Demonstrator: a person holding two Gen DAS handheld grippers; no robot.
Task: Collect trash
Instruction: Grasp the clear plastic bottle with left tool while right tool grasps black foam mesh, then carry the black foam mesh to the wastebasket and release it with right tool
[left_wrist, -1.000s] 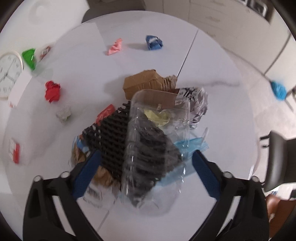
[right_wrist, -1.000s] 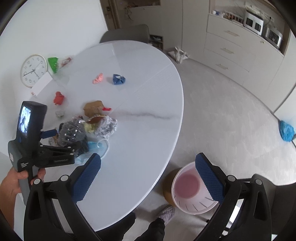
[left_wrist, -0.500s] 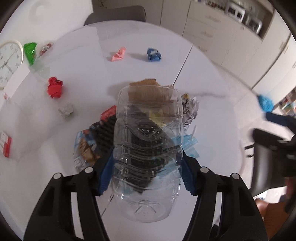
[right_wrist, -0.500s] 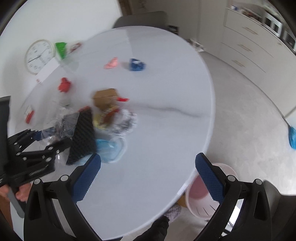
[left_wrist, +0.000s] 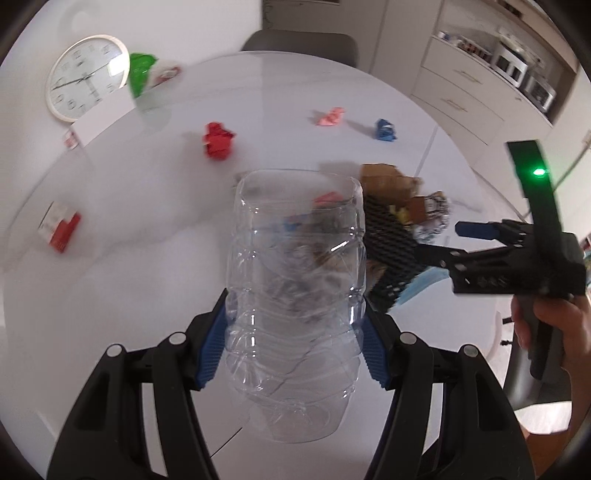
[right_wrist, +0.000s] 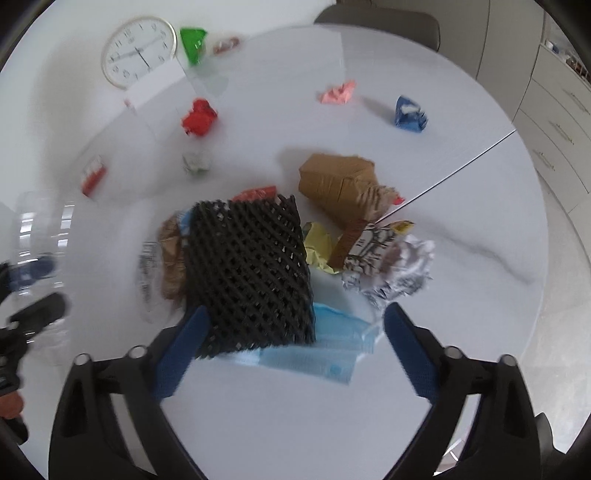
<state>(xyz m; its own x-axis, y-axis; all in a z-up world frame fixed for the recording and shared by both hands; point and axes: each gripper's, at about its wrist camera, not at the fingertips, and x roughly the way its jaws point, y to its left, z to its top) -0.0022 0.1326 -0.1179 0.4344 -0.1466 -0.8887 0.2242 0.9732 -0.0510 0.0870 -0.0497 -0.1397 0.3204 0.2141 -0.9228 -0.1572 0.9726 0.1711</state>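
our left gripper (left_wrist: 291, 343), tilted steeply down, pinches a clear plastic bottle (left_wrist: 295, 295) above the white table (left_wrist: 147, 288). our right gripper (right_wrist: 291, 350), also pointing down, is closing over the black mesh (right_wrist: 251, 273), pads apart from it.

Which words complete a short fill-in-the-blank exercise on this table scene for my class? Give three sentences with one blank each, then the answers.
1. The left gripper is shut on a clear plastic ____.
2. The right gripper is closing its jaws around the near edge of a ____ mesh sheet, which lies over a light blue face mask.
3. The white round clock stands at the far ____ edge of the table.

Missing words: bottle; black; left
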